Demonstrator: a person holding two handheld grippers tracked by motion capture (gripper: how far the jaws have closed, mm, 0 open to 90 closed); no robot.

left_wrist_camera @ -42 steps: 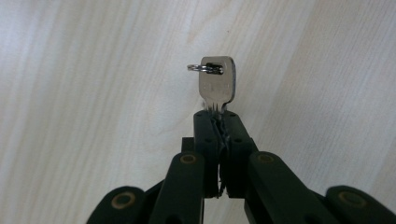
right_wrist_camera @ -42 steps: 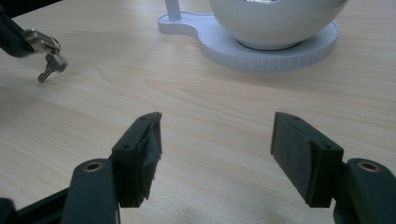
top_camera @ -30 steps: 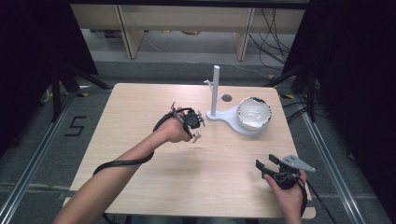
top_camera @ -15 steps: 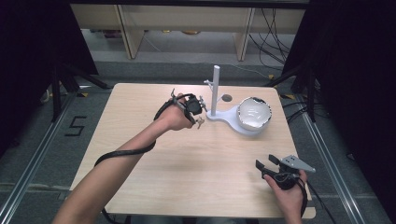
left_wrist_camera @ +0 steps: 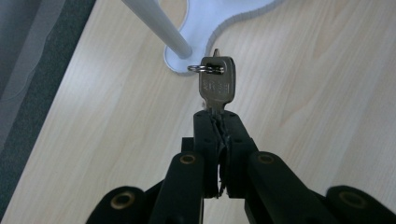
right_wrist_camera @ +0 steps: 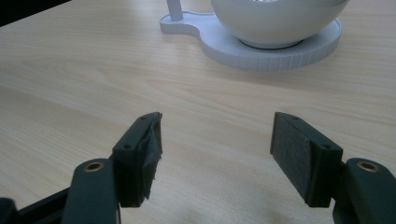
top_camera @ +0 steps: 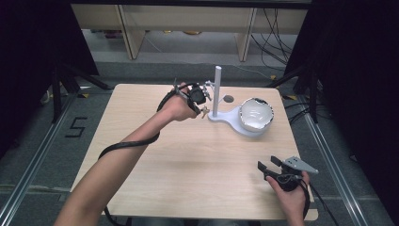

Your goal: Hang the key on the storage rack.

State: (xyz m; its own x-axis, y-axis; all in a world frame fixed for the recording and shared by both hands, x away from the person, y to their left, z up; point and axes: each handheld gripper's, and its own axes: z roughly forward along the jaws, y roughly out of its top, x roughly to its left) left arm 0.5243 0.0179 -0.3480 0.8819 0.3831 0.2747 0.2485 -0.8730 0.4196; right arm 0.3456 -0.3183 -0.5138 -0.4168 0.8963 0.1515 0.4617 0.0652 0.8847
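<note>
My left gripper [left_wrist_camera: 218, 122] is shut on a silver key [left_wrist_camera: 216, 85] that has a small ring through its head. The key's head points toward the foot of a white upright post [left_wrist_camera: 159, 25] on a white stand. From above, the left gripper [top_camera: 200, 101] hangs over the table just left of that post [top_camera: 217, 89], with the key [top_camera: 204, 111] beneath it. A white bowl [top_camera: 256, 114] sits on the stand's round base [top_camera: 235, 123]. My right gripper [top_camera: 270, 167] rests open near the table's front right corner, jaws wide apart and nothing between them [right_wrist_camera: 217, 149].
The light wooden table [top_camera: 188, 160] has broad bare room in its middle and left. A dark round hole [top_camera: 228, 99] lies in the tabletop behind the stand. Cables trail from both grippers. Shelving and dark floor lie beyond the far edge.
My left gripper has carried the key up and to the right, from mid-table to right beside the white post. The right gripper has stayed put.
</note>
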